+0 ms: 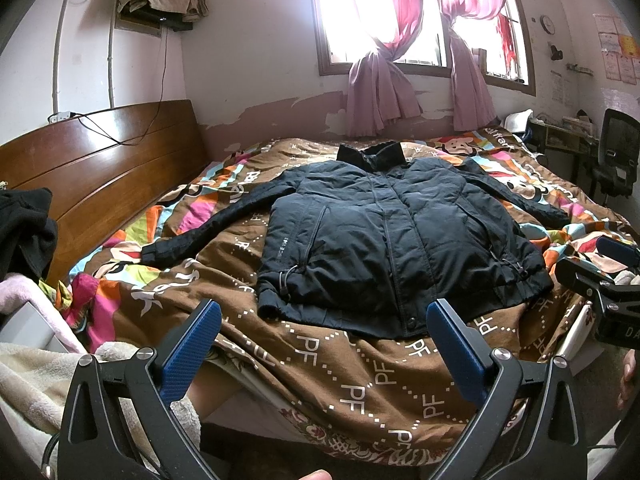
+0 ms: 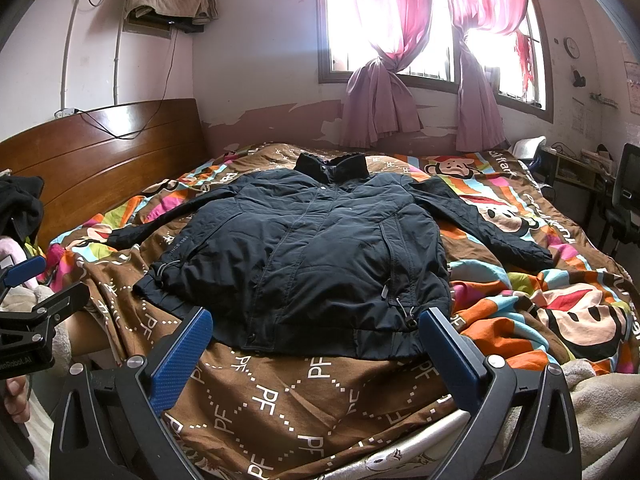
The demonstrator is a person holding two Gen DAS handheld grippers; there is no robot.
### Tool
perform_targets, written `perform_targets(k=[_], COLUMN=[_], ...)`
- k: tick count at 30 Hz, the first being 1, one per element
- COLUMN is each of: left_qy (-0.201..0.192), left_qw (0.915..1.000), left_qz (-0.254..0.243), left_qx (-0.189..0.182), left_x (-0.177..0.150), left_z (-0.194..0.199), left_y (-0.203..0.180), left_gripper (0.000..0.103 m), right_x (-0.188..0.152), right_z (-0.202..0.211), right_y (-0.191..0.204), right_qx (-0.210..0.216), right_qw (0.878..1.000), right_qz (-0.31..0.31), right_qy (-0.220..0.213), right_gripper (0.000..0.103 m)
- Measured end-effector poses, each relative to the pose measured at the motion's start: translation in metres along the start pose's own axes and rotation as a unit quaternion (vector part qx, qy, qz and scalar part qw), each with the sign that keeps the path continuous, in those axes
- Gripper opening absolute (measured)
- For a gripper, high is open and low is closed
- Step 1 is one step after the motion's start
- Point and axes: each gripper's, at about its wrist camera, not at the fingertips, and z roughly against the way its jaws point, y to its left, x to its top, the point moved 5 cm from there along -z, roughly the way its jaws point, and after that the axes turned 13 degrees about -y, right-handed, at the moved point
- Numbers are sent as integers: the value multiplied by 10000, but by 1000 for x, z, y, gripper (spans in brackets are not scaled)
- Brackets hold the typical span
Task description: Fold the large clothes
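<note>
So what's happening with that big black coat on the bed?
Someone is about to fold it. The black jacket lies spread out flat on the patterned bedspread, front side up, sleeves stretched out to each side. The left hand-held gripper and the right hand-held gripper are both open, hanging just short of the jacket's bottom hem. Neither one is touching it, so no fold has been made.

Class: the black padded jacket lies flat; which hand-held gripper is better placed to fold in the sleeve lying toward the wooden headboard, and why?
Probably left: the left hand-held gripper, open, is on that sleeve's side of the black padded jacket.
</note>
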Motion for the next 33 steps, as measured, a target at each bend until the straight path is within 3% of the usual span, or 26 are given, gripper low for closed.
perform_targets(k=[7,10,17,23,28,33], left_qy=[394,687,869,632,664,733], left_qw=[9992,9975,9950,9960,9929,9888], left_qz=[16,-104,-352,-176,266,541], left_qx=[-25,-137,-349,-608,-951,-1184], left_x=[3,18,65,111,134,145], left_z=[-15,-37,-94,-158,-216,-282], left_y=[1,5,8,-12,-44,-80], left_gripper=[101,101,101,101,101,101], right_x=[3,11,41,78,97,86], right_z=[-5,-10,-42,-89,-134,-182], right_y=[-7,-14,-45,-108,-186,-280], right_qx=[-217,-313,108,-159,-916,-1543], right_qw=[9994,9983,9933,9899,9863,9664], right_qz=[-9,-15,-103,-396,-651,-1559], right_qy=[276,496,1144,1354,1212,1339], right_gripper=[103,103,103,103,103,103])
